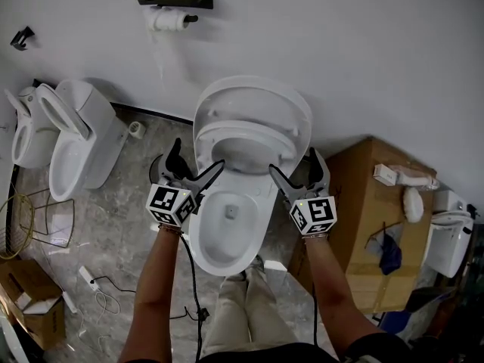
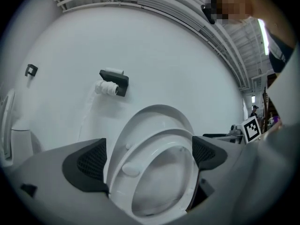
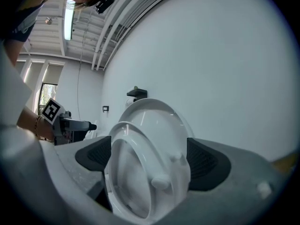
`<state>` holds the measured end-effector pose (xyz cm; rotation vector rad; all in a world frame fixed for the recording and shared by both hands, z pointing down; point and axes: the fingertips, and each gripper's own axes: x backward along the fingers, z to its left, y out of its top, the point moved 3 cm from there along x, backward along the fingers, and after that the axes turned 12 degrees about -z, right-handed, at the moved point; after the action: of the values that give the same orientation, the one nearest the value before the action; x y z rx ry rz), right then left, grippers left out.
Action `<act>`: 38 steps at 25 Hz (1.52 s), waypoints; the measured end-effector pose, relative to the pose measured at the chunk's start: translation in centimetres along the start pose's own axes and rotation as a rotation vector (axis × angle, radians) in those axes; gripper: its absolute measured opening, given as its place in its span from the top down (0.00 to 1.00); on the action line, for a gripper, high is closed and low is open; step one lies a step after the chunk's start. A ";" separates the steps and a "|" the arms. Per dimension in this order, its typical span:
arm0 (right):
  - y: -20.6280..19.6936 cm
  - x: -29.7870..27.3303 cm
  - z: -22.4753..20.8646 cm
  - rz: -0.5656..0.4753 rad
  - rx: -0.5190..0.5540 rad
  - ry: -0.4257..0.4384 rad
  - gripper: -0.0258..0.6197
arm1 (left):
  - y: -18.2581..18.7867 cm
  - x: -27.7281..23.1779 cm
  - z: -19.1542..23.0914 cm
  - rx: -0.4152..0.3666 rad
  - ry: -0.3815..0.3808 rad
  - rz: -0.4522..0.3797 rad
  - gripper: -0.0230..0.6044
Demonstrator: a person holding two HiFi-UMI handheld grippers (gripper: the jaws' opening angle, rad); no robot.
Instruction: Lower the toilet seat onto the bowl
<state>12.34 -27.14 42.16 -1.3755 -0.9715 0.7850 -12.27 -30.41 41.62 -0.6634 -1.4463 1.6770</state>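
White wall and marbled floor surround the toilet seat (image 1: 249, 129), half-raised between the upright lid (image 1: 253, 93) and the bowl (image 1: 227, 240). Only the head view shows a second toilet (image 1: 72, 138) and a cardboard box (image 1: 370, 203); the gripper views reveal the seat's underside bumpers (image 2: 129, 168). Both forearms reach forward in parallel. The left gripper (image 1: 197, 159) and right gripper (image 1: 295, 163) are both spread, flanking the seat's side edges.

The white oval toilet seat (image 1: 249, 127) sits at centre frame, raised and tilted partway forward; its underside with small bumpers shows. The white bowl (image 1: 219, 240) lies uncovered just below it, toward lower centre.
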 end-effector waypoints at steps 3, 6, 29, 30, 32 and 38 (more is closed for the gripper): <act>-0.5 -0.8 -0.6 -0.004 0.001 -0.004 0.24 | -1.1 -1.5 0.8 -0.010 -0.010 0.022 0.05; -1.0 -1.4 -1.0 -0.005 0.003 -0.008 0.29 | -1.6 -2.8 1.3 -0.010 -0.013 0.023 0.05; -2.8 -2.7 -2.7 0.009 -0.011 -0.031 0.73 | -3.5 -6.0 3.6 -0.061 0.012 0.048 0.67; -2.8 -2.7 -2.7 0.006 -0.014 -0.034 0.75 | -3.5 -6.0 3.6 -0.059 0.013 0.045 0.68; -2.8 -2.8 -2.8 0.003 -0.020 -0.039 0.76 | -3.5 -6.0 3.6 -0.063 0.017 0.041 0.71; -2.9 -2.2 -2.6 0.026 -0.050 -0.029 0.76 | -3.5 -5.5 3.4 -0.040 0.032 0.053 0.74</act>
<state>13.47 -30.41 44.92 -1.4257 -1.0036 0.8064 -11.26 -36.83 45.09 -0.7535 -1.4542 1.6741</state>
